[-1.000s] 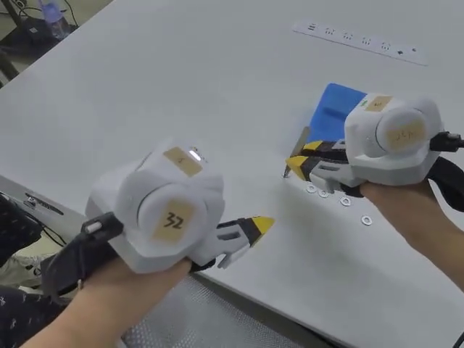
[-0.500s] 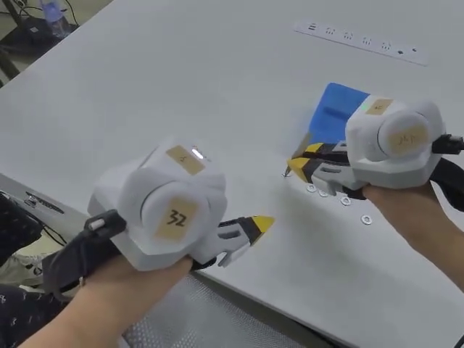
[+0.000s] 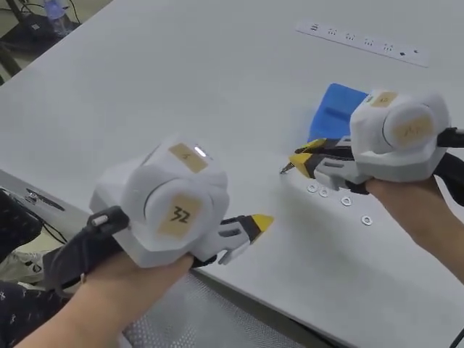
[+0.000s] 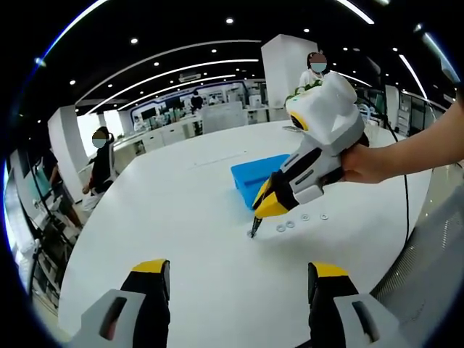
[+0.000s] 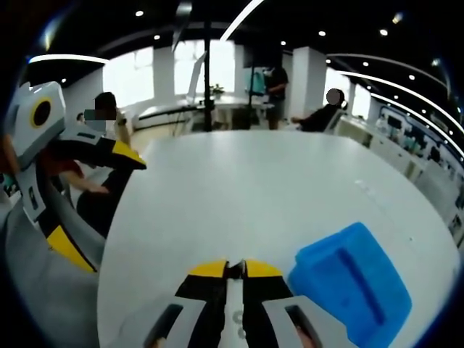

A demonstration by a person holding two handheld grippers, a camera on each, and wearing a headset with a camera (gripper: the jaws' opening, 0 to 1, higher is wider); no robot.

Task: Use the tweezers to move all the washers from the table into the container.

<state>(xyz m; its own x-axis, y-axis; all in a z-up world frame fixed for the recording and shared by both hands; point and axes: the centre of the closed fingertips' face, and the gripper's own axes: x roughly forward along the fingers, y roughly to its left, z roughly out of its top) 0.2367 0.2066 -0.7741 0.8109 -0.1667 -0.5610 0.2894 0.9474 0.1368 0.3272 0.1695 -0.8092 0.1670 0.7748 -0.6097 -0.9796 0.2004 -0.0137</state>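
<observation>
Left gripper (image 3: 255,223) label: I read "32" on its tan sticker (image 3: 176,217).
Left gripper jaws: spread wide, holding nothing, above the table (image 3: 145,87).
Right gripper (image 3: 299,161) label: too faint for me to read.
Right gripper jaws: pressed together on the tweezers (image 4: 254,226), whose tip is down near the table; I cannot tell if it touches.
Washers (image 3: 324,192): four loose on the table, at 4 o'clock from the tweezers' tip.
Container (image 3: 332,109): blue, at 12 o'clock from the washers.
Power strip (image 3: 362,40): farthest, markings unreadable.
</observation>
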